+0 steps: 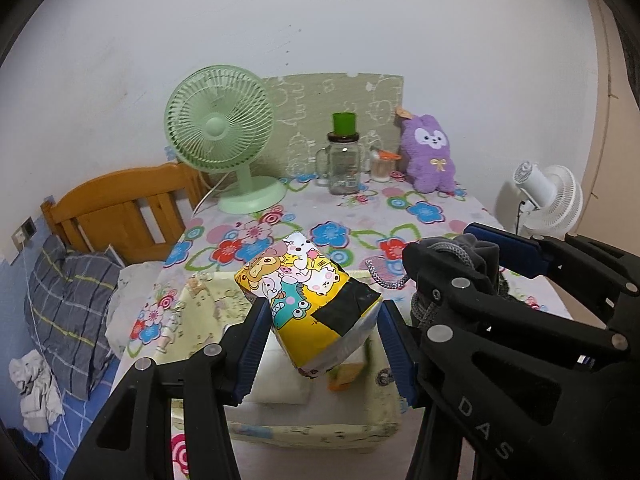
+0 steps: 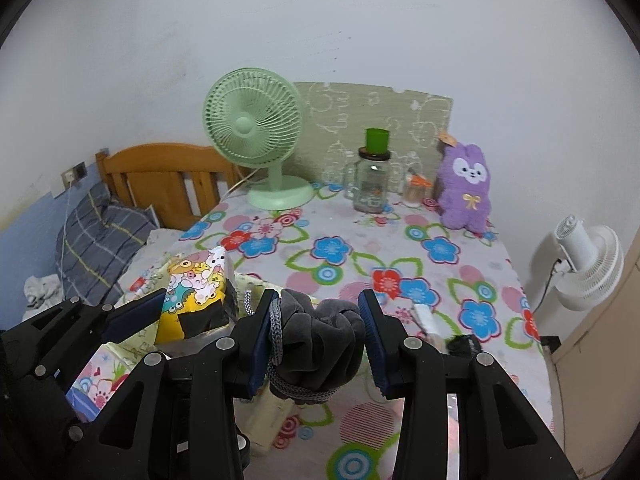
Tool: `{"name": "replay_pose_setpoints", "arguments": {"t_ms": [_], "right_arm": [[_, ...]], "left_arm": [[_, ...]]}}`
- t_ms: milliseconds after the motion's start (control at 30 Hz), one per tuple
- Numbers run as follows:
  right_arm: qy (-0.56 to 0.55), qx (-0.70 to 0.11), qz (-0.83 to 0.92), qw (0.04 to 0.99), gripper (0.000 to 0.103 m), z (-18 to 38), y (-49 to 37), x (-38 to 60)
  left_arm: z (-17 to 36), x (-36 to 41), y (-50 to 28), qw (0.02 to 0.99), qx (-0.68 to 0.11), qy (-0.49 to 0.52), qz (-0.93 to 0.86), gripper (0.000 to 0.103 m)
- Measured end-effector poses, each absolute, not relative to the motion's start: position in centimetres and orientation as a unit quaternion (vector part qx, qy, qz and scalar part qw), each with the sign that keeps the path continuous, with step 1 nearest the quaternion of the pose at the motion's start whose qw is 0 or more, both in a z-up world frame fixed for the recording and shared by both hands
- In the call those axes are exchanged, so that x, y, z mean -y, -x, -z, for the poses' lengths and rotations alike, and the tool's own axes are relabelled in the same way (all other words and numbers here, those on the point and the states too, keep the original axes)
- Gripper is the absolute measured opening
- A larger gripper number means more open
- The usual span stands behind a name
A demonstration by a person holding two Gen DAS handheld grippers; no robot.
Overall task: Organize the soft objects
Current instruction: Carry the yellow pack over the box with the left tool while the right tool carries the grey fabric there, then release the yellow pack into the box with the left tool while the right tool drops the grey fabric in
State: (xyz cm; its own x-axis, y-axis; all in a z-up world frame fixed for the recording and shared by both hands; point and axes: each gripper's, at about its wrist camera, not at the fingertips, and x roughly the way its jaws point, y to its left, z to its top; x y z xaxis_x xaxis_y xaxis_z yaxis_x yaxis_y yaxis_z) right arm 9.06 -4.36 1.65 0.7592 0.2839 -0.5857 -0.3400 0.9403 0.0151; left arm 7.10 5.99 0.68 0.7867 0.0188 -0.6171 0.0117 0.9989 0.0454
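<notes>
My left gripper (image 1: 324,328) is shut on a yellow cartoon-printed tissue pack (image 1: 308,300), held above a pale yellow fabric box (image 1: 312,428) at the near edge of the table. That pack (image 2: 192,300) also shows at the left of the right wrist view, between the left gripper's blue pads. My right gripper (image 2: 316,340) is shut on a bunched dark grey cloth with a grey braided cord (image 2: 320,340). The same bundle (image 1: 460,256) appears at the right in the left wrist view. A purple plush toy (image 2: 466,188) sits upright at the table's far right.
A green desk fan (image 2: 256,128), a glass jar with a green cup on it (image 2: 372,176) and a small container (image 2: 414,190) stand along the back of the flowered tablecloth (image 2: 360,248). A bed with a wooden headboard (image 2: 160,176) is left; a white fan (image 2: 588,264) is right.
</notes>
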Motion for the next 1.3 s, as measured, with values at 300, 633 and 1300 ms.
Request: {"name": "replay_pose_setpoints", "arguments": {"t_ms": [300, 633, 1300], "right_arm": [[0.053, -0.312, -0.191, 0.929, 0.044, -0.7, -9.6, 0.7], [0.058, -0.335, -0.222, 0.914, 0.044, 1.2, -10.4, -3.0], [0.069, -0.386, -0.238, 0.889, 0.044, 4.7, -12.1, -5.8]], "left_arm": [[0.5, -9.3, -7.6, 0.939, -0.342, -0.022, -0.024, 0.057], [2.4, -12.7, -8.3, 0.931, -0.363, -0.016, -0.045, 0.057], [5.1, -14.1, -8.4, 0.917, -0.397, -0.019, -0.032, 0.08]]}}
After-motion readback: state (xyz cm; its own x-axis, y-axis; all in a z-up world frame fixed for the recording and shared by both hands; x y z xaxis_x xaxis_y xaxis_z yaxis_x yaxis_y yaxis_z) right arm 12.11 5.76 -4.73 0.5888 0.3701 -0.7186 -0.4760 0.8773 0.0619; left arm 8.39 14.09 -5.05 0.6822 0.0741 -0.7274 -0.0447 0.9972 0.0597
